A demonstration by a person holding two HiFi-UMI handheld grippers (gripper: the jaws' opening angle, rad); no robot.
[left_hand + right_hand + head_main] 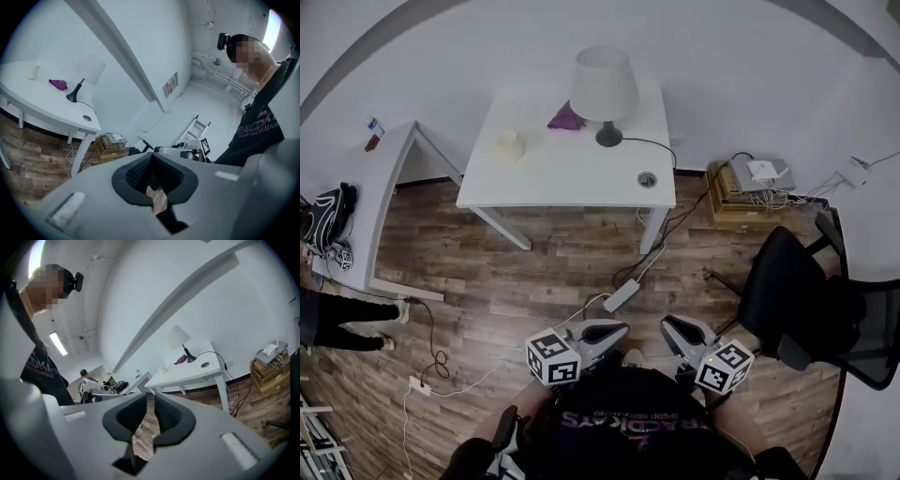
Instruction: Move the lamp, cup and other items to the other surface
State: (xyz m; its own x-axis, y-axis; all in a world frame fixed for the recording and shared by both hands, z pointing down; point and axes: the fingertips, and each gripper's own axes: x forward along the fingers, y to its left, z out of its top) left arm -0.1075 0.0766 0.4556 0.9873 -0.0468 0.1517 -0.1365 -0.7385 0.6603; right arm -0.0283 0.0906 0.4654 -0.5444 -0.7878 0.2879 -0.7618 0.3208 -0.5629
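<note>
A white-shaded lamp (605,89) on a dark base stands at the back of the white table (572,183). To its left lie a purple cloth (566,118) and a pale cup (510,143). The left gripper view shows the lamp (89,70), cloth (58,84) and cup (32,71) far off, as does the right gripper view: lamp (179,337), cloth (181,360), cup (162,369). My left gripper (614,330) (151,157) is shut and empty. My right gripper (675,326) (151,397) is open by a narrow gap, holding nothing. Both hang close to my body, well short of the table.
A second white surface (380,202) stands at the left with a black bag (328,220) on it. A black office chair (797,300) is at the right. A power strip (622,295) and cables lie on the wood floor. Boxes with devices (750,187) sit beside the table. A person's legs (337,319) are at far left.
</note>
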